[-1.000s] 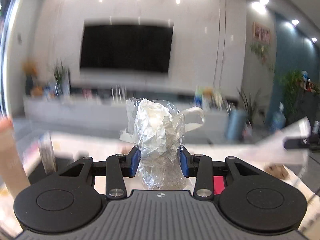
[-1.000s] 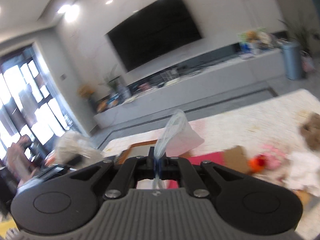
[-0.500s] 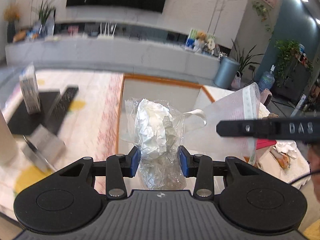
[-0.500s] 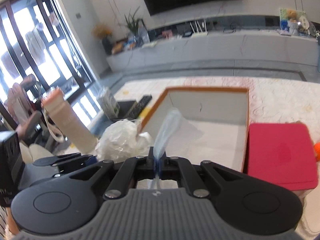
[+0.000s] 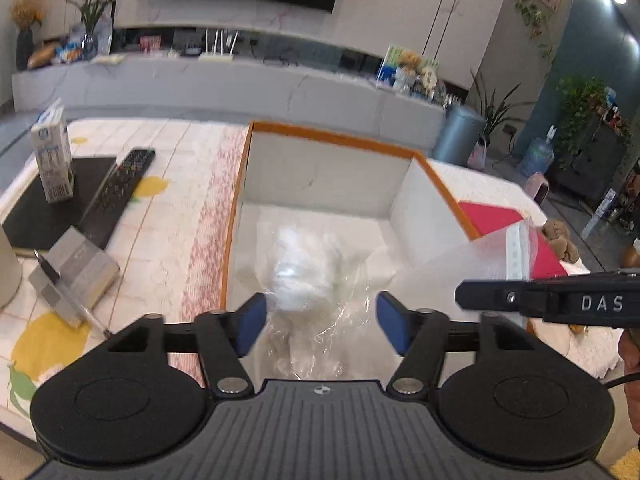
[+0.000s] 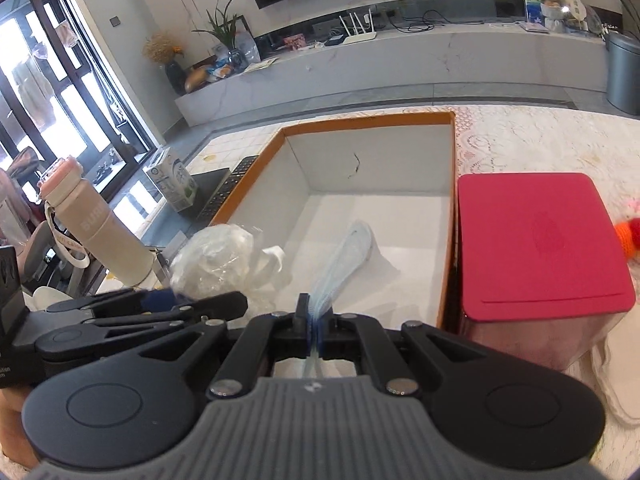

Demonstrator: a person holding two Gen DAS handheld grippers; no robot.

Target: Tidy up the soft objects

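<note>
My left gripper (image 5: 318, 322) has just spread its jaws, so the crumpled plastic bag (image 5: 308, 280) is freed between them, dropping into the near end of the orange-rimmed box (image 5: 328, 138). My right gripper (image 6: 314, 326) stays clamped on a zip bag (image 6: 350, 252) over the box, probably next to release.

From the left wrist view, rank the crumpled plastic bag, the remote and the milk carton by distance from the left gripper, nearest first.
1. Crumpled plastic bag: between the open fingers of the left gripper, over the white box.
2. Remote: off to the left, on the table.
3. Milk carton: farther left, behind the remote.
</note>
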